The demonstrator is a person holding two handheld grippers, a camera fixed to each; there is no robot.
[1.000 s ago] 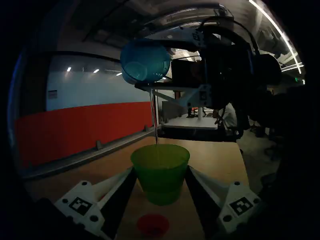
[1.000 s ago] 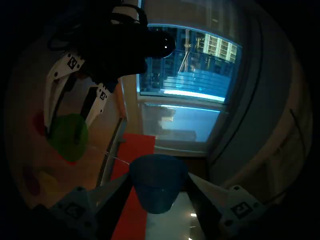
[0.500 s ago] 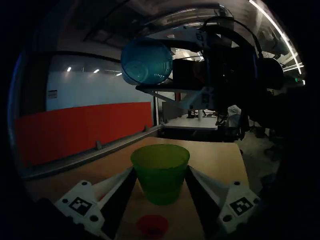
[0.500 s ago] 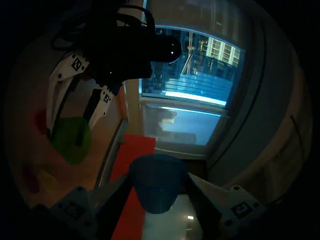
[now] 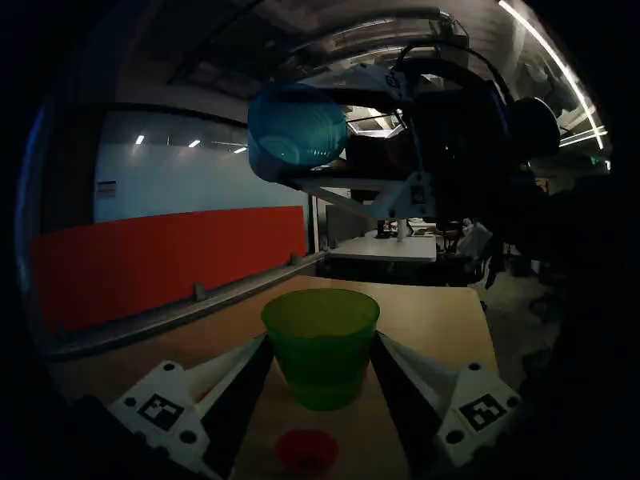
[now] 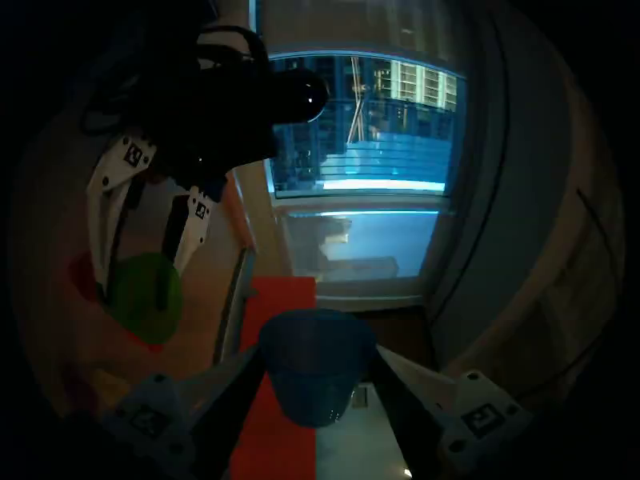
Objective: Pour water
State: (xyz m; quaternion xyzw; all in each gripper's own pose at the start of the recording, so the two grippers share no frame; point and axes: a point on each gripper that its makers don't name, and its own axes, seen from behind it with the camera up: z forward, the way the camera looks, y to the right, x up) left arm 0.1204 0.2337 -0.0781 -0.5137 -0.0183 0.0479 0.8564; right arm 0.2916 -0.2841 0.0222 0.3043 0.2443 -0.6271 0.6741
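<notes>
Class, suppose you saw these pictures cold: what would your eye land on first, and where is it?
The translucent green cup sits front and centre, gripped between the fingers of the left gripper, with a wooden table beneath. High above it, the right gripper holds a blue cup tipped on its side. An orange-red wall band glows on the left of the left gripper view.

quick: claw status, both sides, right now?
Left claw: closed on the green cup.
Right claw: closed on the blue cup, held tilted in the air.
</notes>
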